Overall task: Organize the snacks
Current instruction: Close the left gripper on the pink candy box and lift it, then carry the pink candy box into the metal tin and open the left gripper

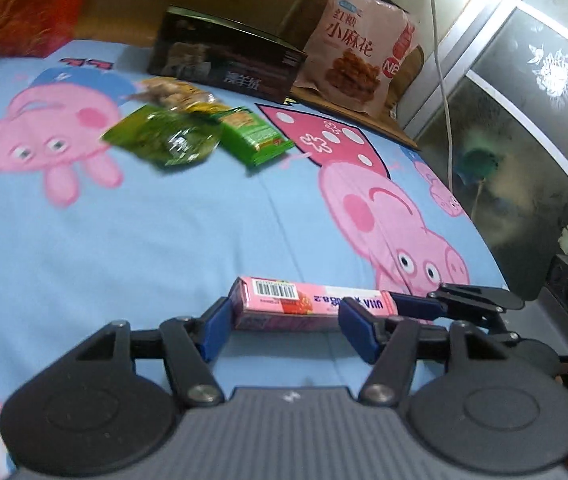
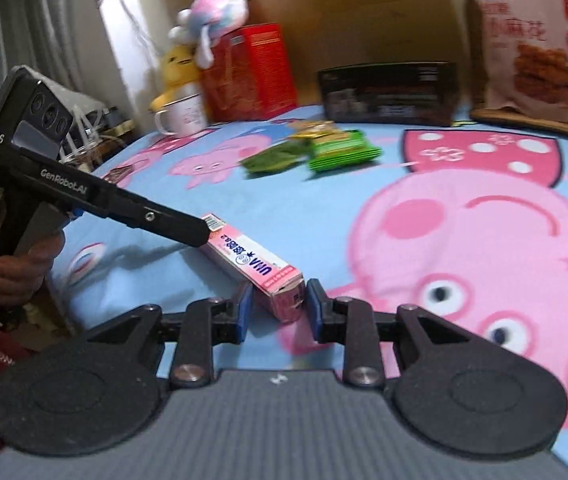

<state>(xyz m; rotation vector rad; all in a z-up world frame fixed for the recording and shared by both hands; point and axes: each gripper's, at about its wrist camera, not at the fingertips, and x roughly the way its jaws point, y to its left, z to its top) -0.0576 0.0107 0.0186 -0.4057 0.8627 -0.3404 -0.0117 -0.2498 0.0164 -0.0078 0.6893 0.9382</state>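
The bed (image 1: 164, 240), spread with a blue cartoon-pig sheet, carries everything. At its far edge a pink snack bag (image 1: 357, 46) leans upright beside a dark box (image 1: 224, 58), apparently the tidy row. Nearer, green packets (image 1: 188, 136) lie loose in a heap, probably still unsorted. Nearest lies the pink candy box (image 1: 307, 304), flat on the sheet. The right tool (image 2: 276, 312) straddles its near end, fingers narrowly parted with a sliver of gap each side, not yet clamped. The left tool (image 1: 280, 330), wide open, stands just in front of the box's long side, holding nothing.
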